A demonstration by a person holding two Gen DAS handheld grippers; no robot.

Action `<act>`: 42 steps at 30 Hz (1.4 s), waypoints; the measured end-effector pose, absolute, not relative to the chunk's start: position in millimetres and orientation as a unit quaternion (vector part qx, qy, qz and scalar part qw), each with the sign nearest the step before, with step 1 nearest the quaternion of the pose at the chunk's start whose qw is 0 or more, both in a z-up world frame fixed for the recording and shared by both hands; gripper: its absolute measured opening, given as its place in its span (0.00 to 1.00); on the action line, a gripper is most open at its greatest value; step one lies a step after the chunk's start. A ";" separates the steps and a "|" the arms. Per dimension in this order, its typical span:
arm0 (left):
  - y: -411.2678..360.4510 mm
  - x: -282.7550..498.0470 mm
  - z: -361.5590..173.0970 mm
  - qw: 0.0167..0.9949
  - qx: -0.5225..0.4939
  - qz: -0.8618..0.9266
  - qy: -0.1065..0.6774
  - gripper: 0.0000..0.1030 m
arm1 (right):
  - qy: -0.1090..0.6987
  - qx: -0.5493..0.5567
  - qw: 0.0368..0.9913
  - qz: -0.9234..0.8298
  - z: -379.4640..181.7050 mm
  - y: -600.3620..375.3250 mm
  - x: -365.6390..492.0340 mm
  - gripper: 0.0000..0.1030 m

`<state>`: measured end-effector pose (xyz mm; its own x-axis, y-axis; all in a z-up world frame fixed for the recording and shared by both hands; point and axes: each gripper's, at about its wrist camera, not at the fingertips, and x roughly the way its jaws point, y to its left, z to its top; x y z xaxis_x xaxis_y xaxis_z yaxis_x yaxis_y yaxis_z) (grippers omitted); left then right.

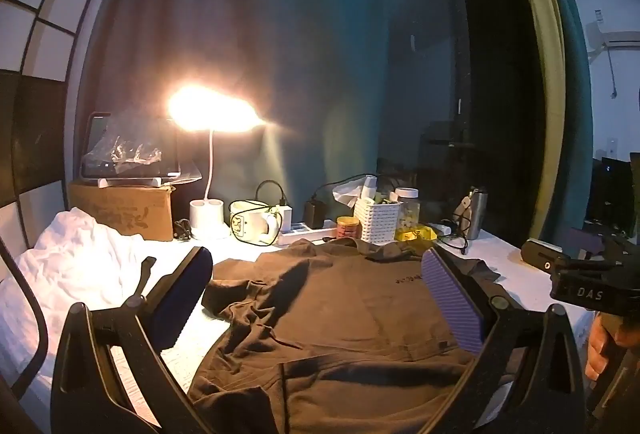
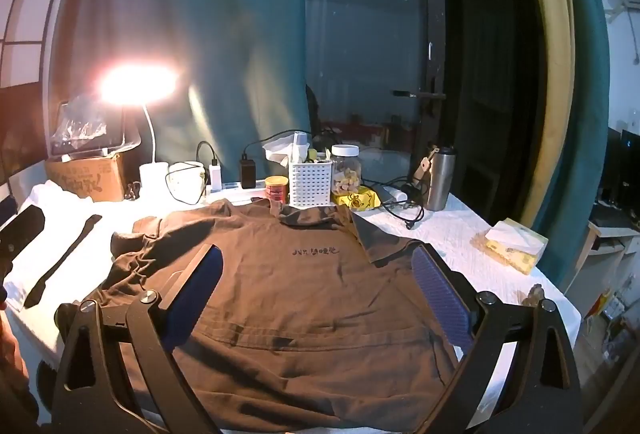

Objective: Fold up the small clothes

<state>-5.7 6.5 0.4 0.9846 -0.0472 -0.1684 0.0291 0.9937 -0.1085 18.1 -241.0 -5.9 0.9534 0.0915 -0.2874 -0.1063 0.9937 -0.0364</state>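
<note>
A brown T-shirt (image 1: 332, 318) lies spread on the white-covered table (image 2: 448, 234), collar toward the far clutter, small dark lettering on the chest; in the right wrist view the T-shirt (image 2: 296, 286) has its left sleeve rumpled. My left gripper (image 1: 320, 286) hovers above the shirt's near part, open wide, nothing between its purple pads. My right gripper (image 2: 320, 282) is likewise open over the shirt's lower middle, empty. The right gripper's body (image 1: 576, 290) shows at the right edge of the left wrist view, held by a hand (image 1: 600, 346).
A lit desk lamp (image 1: 212, 109), cardboard box (image 1: 124, 209), mug (image 1: 250, 222), power strip (image 1: 308, 234), white basket (image 2: 310, 181), jar (image 2: 346, 169), red tin (image 2: 277, 189) and steel bottle (image 2: 440, 177) line the far edge. A tissue box (image 2: 510, 244) sits right. White cloth (image 1: 76, 254) is heaped left.
</note>
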 end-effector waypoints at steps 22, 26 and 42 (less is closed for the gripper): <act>2.5 -4.3 0.2 0.995 -0.050 -0.006 0.089 1.00 | 0.141 -0.024 0.989 0.048 -2.9 -243.3 16.9 0.95; 2.5 -3.9 0.4 0.995 -0.049 -0.006 0.089 1.00 | 0.141 -0.024 0.989 0.048 -3.0 -243.4 16.8 0.95; 2.8 -3.8 1.5 0.995 -0.048 -0.004 0.086 1.00 | 0.139 -0.025 0.989 0.046 0.0 -246.3 16.6 0.95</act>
<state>-3.8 2.8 1.5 0.9852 -0.0169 -0.1705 0.0006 0.9954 -0.0953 16.6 -246.3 0.0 0.9572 0.0837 -0.2772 -0.0977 0.9945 -0.0370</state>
